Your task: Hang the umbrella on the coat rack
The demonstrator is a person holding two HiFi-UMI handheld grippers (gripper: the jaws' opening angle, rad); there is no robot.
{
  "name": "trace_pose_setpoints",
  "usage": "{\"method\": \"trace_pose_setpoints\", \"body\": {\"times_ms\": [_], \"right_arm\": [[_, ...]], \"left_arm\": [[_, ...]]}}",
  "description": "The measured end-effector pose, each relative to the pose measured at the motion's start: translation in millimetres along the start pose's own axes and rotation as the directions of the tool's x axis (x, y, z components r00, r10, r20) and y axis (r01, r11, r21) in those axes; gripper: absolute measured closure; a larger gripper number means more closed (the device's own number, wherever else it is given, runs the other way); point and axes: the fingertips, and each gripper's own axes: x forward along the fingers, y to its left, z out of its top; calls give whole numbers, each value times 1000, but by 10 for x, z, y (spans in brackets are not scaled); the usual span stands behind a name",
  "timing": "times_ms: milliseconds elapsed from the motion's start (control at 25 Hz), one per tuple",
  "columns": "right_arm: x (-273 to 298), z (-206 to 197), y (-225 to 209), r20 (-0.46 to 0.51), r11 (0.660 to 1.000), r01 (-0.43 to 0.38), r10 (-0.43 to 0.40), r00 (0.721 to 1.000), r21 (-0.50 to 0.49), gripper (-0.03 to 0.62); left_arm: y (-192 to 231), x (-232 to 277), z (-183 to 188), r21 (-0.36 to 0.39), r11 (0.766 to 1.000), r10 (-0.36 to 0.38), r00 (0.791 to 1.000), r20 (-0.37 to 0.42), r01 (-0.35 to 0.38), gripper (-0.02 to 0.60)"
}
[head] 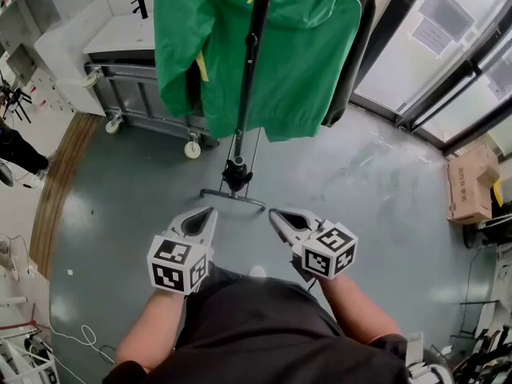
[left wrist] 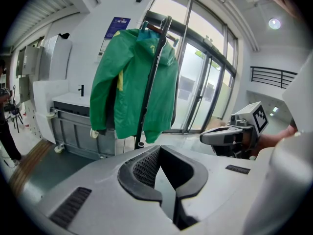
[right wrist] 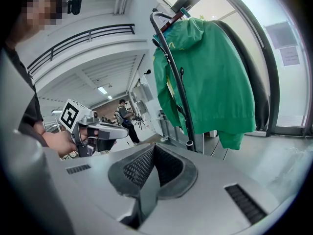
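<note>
No brand name or legible wording is seen anywhere. A blue poster (left wrist: pixel 117 27) is fixed to the white wall, and 2 paper notices (head: pixel 437 21) are stuck to the glass doors, but their print is too small to be read. A cardboard box (head: pixel 468 189) by the doors carries no readable marking. Only black-and-white square patterns are shown on the marker cubes of the 2 grippers.

The left gripper (head: pixel 211 211) and the right gripper (head: pixel 273 212) are held side by side and a little apart, low in front of the person and aimed at the coat rack (head: pixel 240 201). In each gripper's own view the 2 jaws are seen pressed together, with nothing caught between the ribbed pads. Neither gripper is touching the rack or anything else.

A green jacket (head: pixel 304 54) with a yellow stripe is hung on the rack. A slim black shaft (head: pixel 249 70) with a hooked top is seen running down the front of the jacket. It ends in a round black piece right by the rack's floor rail. Whether this shaft is the umbrella hung by its handle or the rack's own pole cannot be told. No other object that could be the umbrella is made out on the grey floor or in either gripper.
</note>
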Motion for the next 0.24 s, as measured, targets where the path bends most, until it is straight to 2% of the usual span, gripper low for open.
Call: {"method": "trace_pose_setpoints", "body": {"times_ms": [240], "right_arm": [[25,-1,-11,-4,1000,0,0,1000,0,585]], "left_arm": [[22,12,15,0,1000,0,1000,-1,0,566]]}}
